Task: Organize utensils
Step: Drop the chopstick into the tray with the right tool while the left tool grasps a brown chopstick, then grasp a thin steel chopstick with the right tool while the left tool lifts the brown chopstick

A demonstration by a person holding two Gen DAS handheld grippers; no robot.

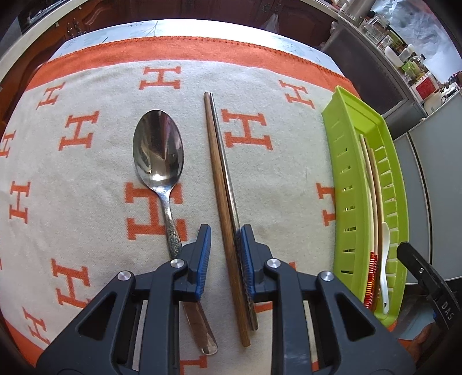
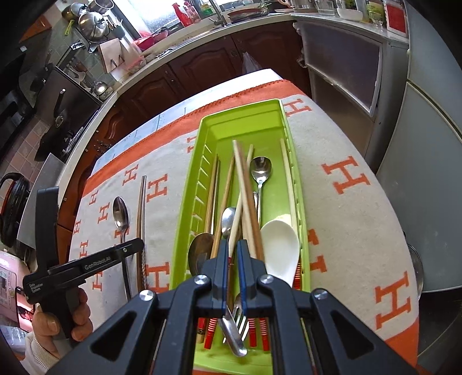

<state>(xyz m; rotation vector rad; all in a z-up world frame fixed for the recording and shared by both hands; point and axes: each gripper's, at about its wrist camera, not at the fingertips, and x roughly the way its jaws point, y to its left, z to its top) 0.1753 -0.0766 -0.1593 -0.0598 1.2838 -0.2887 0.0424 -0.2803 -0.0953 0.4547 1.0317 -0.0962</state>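
Beside the green tray (image 1: 339,138), on its left, the left gripper (image 1: 225,261) is straddling the chopstick pair (image 1: 222,184) with jaws released, best closing squarely on both sticks, while the right gripper (image 2: 232,271) is hovering over the tray, jaws nearly closed on nothing.

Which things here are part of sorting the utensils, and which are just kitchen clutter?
Part of the job: metal spoon, chopstick pair, green tray, white spoon, fork.

Just lying about: patterned blanket, pots, red bottles.
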